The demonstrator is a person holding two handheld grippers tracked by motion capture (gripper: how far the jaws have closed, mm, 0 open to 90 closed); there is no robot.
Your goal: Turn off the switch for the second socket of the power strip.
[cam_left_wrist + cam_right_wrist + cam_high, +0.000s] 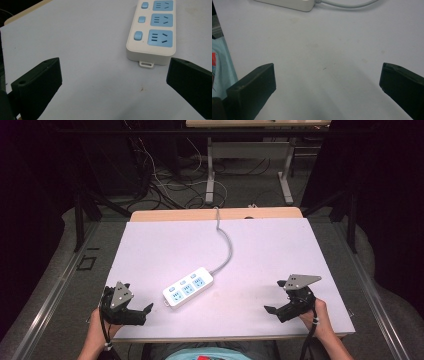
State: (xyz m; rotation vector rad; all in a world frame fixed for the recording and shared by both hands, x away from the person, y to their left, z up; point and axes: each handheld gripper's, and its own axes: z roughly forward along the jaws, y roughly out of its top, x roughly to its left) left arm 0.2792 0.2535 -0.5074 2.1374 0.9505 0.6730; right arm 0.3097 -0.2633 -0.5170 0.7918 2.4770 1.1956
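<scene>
One power strip [188, 287] on the white surface [280, 250], lying a little left of centre and nearer the near edge than the far one, angled so its cord end points toward the far right corner. White rounded plastic body, three light-blue socket faces in a row, each with a small blue switch beside it. A small white hanging tab sticks out of the end facing the near left corner. Grey cord [226, 245] leaves the other end, curves and runs to the far edge, where it drops off the surface.

Left gripper [139, 310] sits at the near left corner, held by a hand [97, 332], fingers [40, 85] spread wide, holding nothing. In the left gripper view the power strip [153, 30] lies just ahead, tab end toward the fingers, not touching them.

Right gripper [277, 296] near the near right corner, held by the other hand [320, 320], fingers [254, 90] also wide apart, nothing between them. In the right gripper view the strip's cord end [294, 4] and cord [348, 4] show at the top, well apart from the fingers.
</scene>
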